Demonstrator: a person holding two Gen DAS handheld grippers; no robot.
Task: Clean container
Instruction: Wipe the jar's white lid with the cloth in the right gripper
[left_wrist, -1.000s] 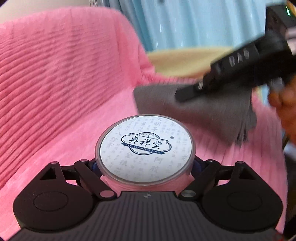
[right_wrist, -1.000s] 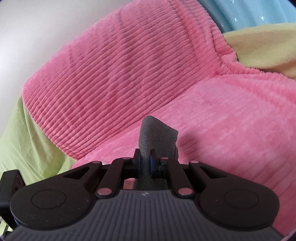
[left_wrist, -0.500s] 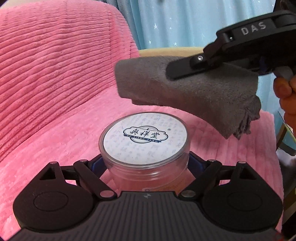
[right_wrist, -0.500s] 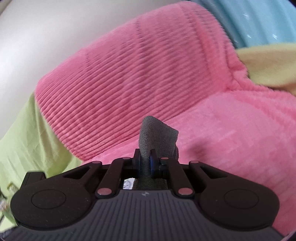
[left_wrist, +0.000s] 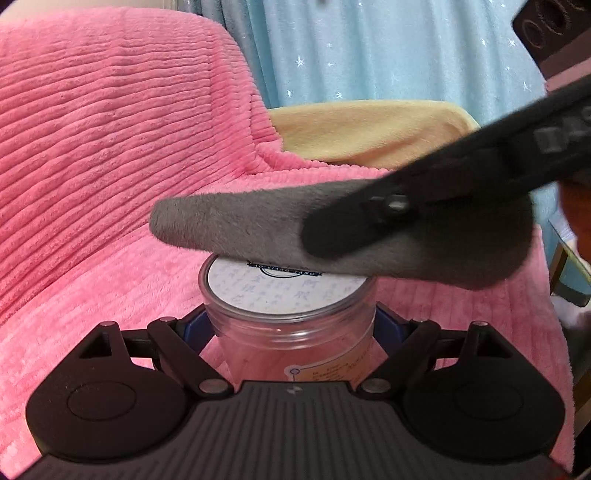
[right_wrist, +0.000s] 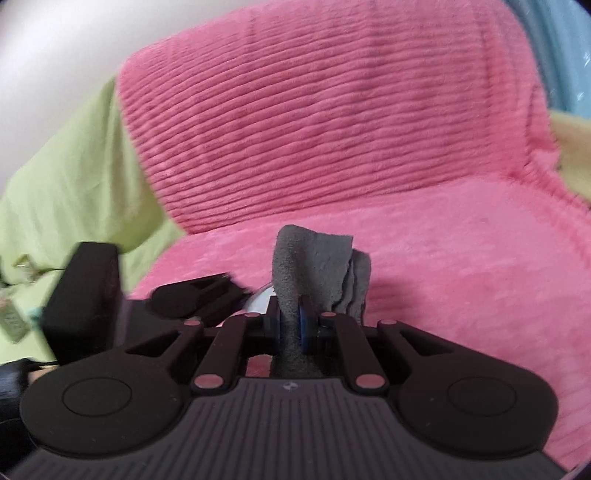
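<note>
Clear hard plastic, my container (left_wrist: 291, 317) sits low in the middle of the left view, clasped round its wall by my left gripper (left_wrist: 291, 328), whose jaws have just been tightening on it. It looks light, stiff and slick, so I judge the wall below the lid the right hold. Nothing shows inside but pink seen through it. My right gripper (right_wrist: 291, 325) is clenched on the soft grey cloth (left_wrist: 332, 236), lying across the printed lid (left_wrist: 280, 288).
</note>
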